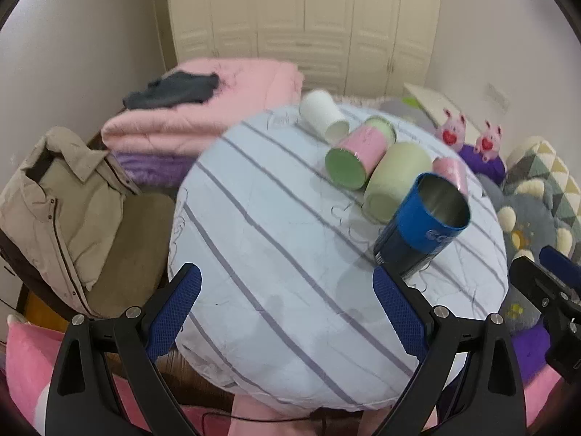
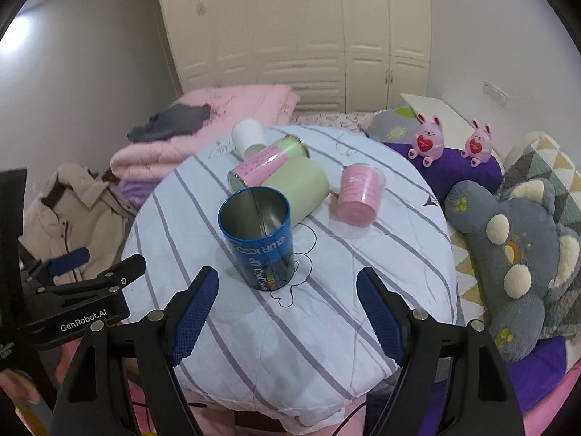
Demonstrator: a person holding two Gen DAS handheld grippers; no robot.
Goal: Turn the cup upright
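Observation:
A blue tin cup stands upright, mouth up, on the striped round cushion; it also shows in the left wrist view. Behind it lie several cups on their sides: a white one, a pink-and-green tin, a pale green one and a small pink one. My right gripper is open and empty just in front of the blue cup. My left gripper is open and empty, with the blue cup just beyond its right finger.
A folded pink quilt with a dark garment lies behind the cushion. A beige jacket hangs at the left. Plush toys and two pink bunnies sit at the right. The left gripper's body shows at the left.

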